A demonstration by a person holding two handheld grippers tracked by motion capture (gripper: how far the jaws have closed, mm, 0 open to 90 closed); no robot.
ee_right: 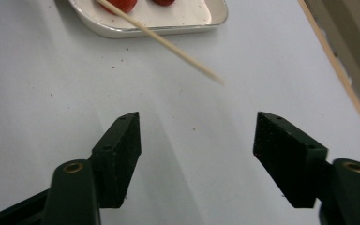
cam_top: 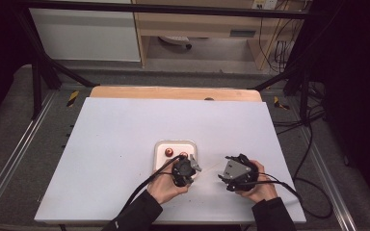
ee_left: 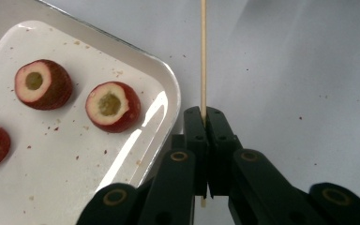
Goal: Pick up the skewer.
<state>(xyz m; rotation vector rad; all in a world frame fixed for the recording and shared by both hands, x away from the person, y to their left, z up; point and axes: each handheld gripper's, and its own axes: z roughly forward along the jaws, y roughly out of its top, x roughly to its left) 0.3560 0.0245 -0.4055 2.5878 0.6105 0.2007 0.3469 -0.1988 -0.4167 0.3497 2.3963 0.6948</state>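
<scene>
Beside the tray (ee_left: 171,101), the left gripper (ee_left: 205,117) pinches a thin, light, snappable skewer (ee_left: 203,56) near its end, while the right gripper (ee_right: 197,140) gapes wide, empty.

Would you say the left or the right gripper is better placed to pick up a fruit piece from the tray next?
Probably the right gripper: its jaws stand open and empty, facing the tray. The left gripper is shut on the skewer.
</scene>
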